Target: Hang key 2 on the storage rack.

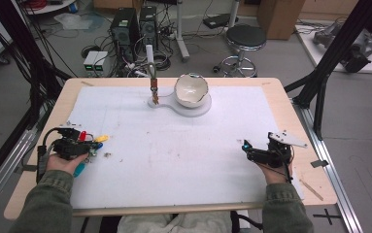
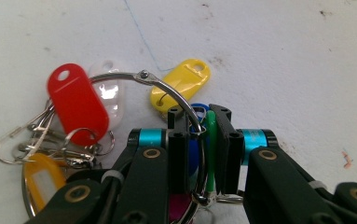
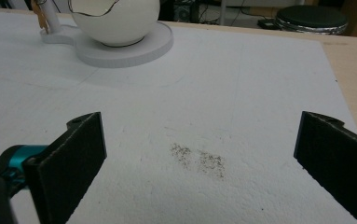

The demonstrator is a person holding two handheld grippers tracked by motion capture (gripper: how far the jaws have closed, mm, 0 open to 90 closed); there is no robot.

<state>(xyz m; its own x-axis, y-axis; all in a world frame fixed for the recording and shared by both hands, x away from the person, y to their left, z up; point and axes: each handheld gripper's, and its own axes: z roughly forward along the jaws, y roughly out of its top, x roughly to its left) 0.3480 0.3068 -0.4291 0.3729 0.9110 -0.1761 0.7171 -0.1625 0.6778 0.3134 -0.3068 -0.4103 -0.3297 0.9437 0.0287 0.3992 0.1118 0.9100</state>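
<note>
At the far middle of the white mat sits a white bowl with a jagged, broken-looking rim, resting on a round white base that runs out to the left into a small arm carrying an upright post; from above the bowl's inside looks pale and bare, and nothing in it can be made out. In the right gripper view the bowl's rounded underside sits squarely on that base, well ahead of the jaws. Over on the near left, the left gripper rests on the mat in the person's left hand, and its own view tells the story: the jaws are pinched in close around a metal key ring, the wire loop passing right between them along with green and blue tags. Fanned out on the mat just beyond are a red tag, a clear tag, a yellow tag and an orange tag among loose metal clips. On the near right, the right gripper hangs spread wide, its two black pads far apart over bare mat with a smudge of dark specks between them, gripping nothing.
</note>
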